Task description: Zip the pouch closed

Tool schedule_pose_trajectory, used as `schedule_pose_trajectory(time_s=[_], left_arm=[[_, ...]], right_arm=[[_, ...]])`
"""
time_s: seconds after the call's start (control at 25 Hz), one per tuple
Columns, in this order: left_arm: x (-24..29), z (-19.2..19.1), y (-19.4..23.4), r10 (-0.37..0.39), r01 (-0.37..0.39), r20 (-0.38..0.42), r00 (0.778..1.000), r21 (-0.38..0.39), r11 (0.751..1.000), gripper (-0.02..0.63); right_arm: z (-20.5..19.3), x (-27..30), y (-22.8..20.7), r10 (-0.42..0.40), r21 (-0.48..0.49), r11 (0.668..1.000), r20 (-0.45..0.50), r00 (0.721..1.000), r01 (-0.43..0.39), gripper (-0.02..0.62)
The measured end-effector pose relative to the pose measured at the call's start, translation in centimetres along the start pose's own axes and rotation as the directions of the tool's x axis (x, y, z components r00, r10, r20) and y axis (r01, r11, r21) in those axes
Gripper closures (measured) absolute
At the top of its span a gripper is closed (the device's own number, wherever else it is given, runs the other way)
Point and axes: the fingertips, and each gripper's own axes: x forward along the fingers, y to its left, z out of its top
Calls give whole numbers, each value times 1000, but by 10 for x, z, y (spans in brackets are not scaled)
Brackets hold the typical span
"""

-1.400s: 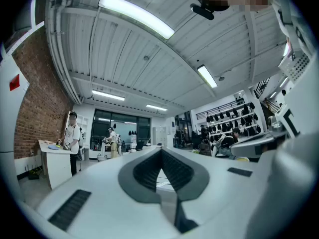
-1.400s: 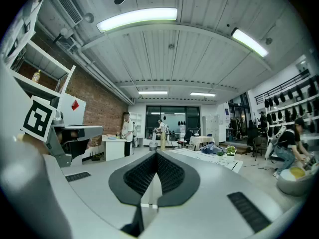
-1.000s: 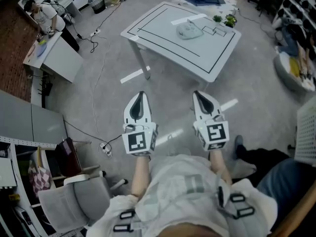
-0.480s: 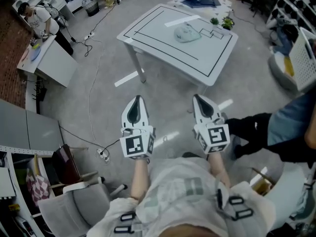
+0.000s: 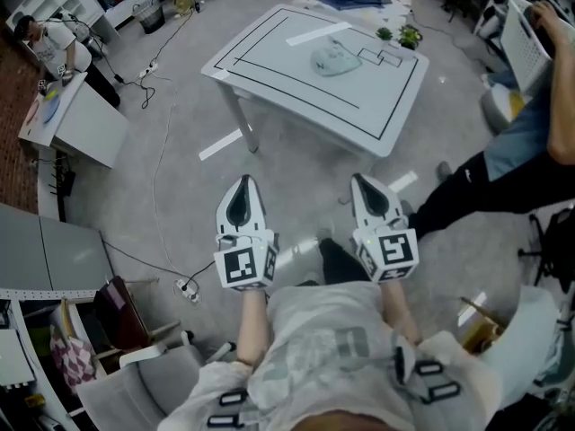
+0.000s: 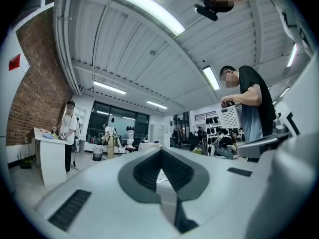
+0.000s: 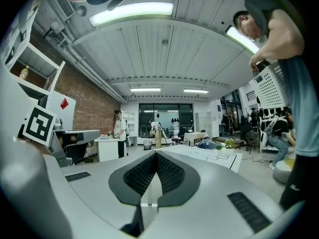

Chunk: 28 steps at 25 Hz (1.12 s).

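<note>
A pale grey pouch (image 5: 332, 57) lies on the white table (image 5: 269, 57) with black outlines, far ahead of me in the head view. My left gripper (image 5: 241, 185) and right gripper (image 5: 363, 183) hang side by side over the floor, well short of the table, both shut and empty. In the left gripper view the left gripper (image 6: 160, 152) has its pads together, with nothing between them. The right gripper (image 7: 155, 156) in its own view is likewise shut, and the white table (image 7: 209, 156) shows ahead to the right.
A person (image 5: 503, 164) carrying a white basket (image 5: 521, 34) stands at the right, a leg stretched close to my right gripper. A grey chair (image 5: 135, 366) sits at lower left. Cables (image 5: 162, 178) run across the floor. Small plants (image 5: 404, 36) stand on the table's far corner.
The table has drawn nearer and shifted left in the head view. The person at the right has moved further into view. Both grippers stay shut, sinking a little.
</note>
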Motion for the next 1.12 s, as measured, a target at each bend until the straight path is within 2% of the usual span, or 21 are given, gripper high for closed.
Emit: schedule_pose_trajectory(time_s=[0.2,0.4,0.56,0.84,0.96,1.12], left_arm=[[31,-13,2,-27,27,-5,1000,2,1000,600],[83,-13,4,-47,47,9,999,12,999,598],[129,-9,10,-42,43,28,999,-9,999,598],[259,3,21,-61,61,31,998,-3,998,600],[326,13,20,-91,91,47,995,0,996,598],[389,23,13,-117,116,84,990,14,993,598]], right_arm=[[-10,26,-15,-16,34,999,-1,1000,16,588],[0,74,-41,-20,21,1000,33,999,19,588],[8,118,-67,-27,7,1000,51,998,27,588],[27,221,-132,-51,3,999,40,998,51,588],[41,268,-169,-69,-10,998,49,996,69,588],[49,316,-207,-94,-24,995,58,994,95,588]])
